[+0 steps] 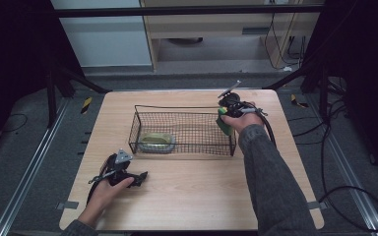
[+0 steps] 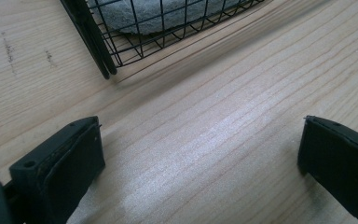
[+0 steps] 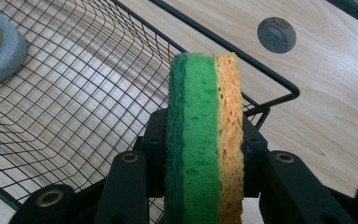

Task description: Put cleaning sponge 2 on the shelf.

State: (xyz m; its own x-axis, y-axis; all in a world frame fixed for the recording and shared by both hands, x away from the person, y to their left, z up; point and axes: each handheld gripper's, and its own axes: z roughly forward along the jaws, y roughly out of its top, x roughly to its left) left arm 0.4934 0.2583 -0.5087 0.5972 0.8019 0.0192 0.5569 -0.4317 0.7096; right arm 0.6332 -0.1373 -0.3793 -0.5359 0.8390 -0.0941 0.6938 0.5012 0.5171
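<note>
We see a pale wooden counter [image 1: 187, 196] standing on a grey floor [image 1: 24, 142], with metal rails [image 1: 27, 182] at both sides. Behind it are a light wooden cabinet [image 1: 202, 29], a white wall panel [image 1: 108, 39] and dark curtains [image 1: 10, 59].

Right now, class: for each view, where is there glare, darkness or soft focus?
High view: dark surroundings, evenly lit table. Left gripper view: pale sheen on the wood between the open jaws. Right gripper view: sponge sharp, the grey pad in the basket soft.

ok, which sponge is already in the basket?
The grey-rimmed sponge, lying at the wire basket's left end. The green-and-orange sponge is clamped in the right gripper.
</note>
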